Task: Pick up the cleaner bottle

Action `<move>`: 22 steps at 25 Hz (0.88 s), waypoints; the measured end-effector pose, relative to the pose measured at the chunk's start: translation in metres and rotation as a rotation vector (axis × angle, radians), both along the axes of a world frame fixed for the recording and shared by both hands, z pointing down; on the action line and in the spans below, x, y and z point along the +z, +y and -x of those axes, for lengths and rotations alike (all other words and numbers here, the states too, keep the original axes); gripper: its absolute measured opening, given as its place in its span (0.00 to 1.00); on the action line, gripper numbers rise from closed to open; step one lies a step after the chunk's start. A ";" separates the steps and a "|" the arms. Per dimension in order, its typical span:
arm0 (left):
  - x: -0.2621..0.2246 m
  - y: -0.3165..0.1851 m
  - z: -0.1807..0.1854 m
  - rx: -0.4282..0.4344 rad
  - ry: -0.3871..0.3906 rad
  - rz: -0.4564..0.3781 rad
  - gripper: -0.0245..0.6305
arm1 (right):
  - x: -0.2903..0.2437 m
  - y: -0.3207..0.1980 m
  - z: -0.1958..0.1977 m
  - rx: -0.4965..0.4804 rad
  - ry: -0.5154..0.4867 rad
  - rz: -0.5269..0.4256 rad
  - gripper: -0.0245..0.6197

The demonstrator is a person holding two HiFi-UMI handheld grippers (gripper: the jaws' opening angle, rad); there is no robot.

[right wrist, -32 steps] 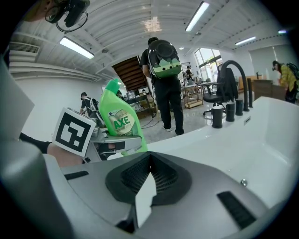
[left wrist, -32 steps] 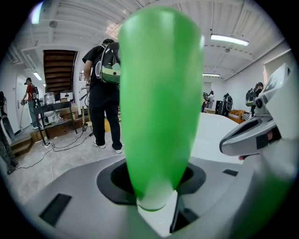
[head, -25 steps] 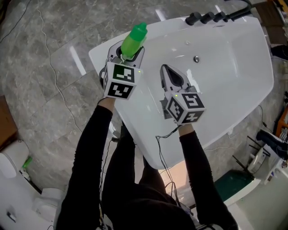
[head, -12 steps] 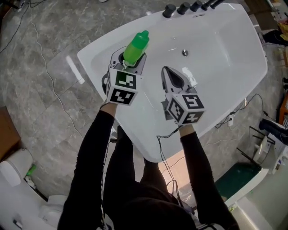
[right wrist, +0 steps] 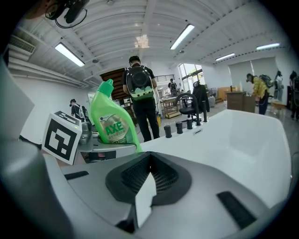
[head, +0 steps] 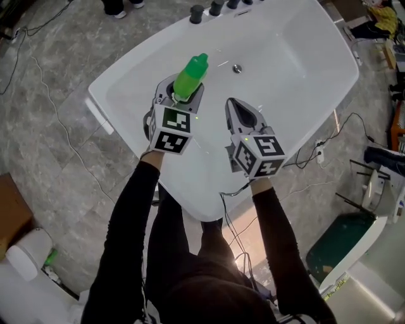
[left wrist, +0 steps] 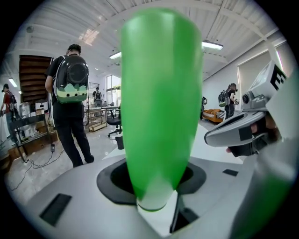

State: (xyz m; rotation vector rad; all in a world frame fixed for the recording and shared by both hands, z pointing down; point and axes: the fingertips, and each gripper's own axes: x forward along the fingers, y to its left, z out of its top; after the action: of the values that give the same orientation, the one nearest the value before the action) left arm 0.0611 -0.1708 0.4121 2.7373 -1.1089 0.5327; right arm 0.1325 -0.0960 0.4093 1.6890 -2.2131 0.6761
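Observation:
The green cleaner bottle (head: pixel 191 76) stands upright between the jaws of my left gripper (head: pixel 179 96), which is shut on its lower body. It hangs in the air above the left rim of the white bathtub (head: pixel 304 63). In the left gripper view the bottle (left wrist: pixel 159 102) fills the middle of the picture. In the right gripper view the bottle (right wrist: pixel 112 126) shows its label, with the left gripper's marker cube (right wrist: pixel 63 135) beside it. My right gripper (head: pixel 238 106) is shut and holds nothing. It hovers over the tub, just to the right of the bottle.
Black tap knobs (head: pixel 215 7) sit on the tub's far rim, and a drain (head: pixel 236 68) is in its floor. Cables (head: pixel 44 95) trail over the grey stone floor. A green tray (head: pixel 342 243) lies at lower right. People (right wrist: pixel 140 93) stand beyond the tub.
Both grippers have risen, and the tub now lies further below and looks smaller. The bottle has stayed in the left gripper. The right gripper has stayed shut.

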 end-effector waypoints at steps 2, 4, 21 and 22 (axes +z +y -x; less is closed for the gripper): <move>-0.005 0.011 -0.018 0.027 0.002 -0.005 0.34 | -0.006 0.012 -0.016 0.024 0.004 -0.006 0.04; -0.010 0.022 -0.035 0.055 0.005 -0.008 0.34 | -0.011 0.024 -0.031 0.049 0.008 -0.012 0.04; -0.027 0.116 -0.146 0.234 0.012 -0.021 0.34 | -0.028 0.120 -0.125 0.211 0.017 -0.027 0.04; -0.027 0.122 -0.150 0.242 0.011 -0.021 0.34 | -0.029 0.124 -0.129 0.218 0.018 -0.029 0.04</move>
State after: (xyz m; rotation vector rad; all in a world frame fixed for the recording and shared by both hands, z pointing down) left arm 0.2116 -0.0492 0.3849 2.9073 -0.7882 0.5379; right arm 0.2613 0.0283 0.3801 1.9627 -2.0538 0.6790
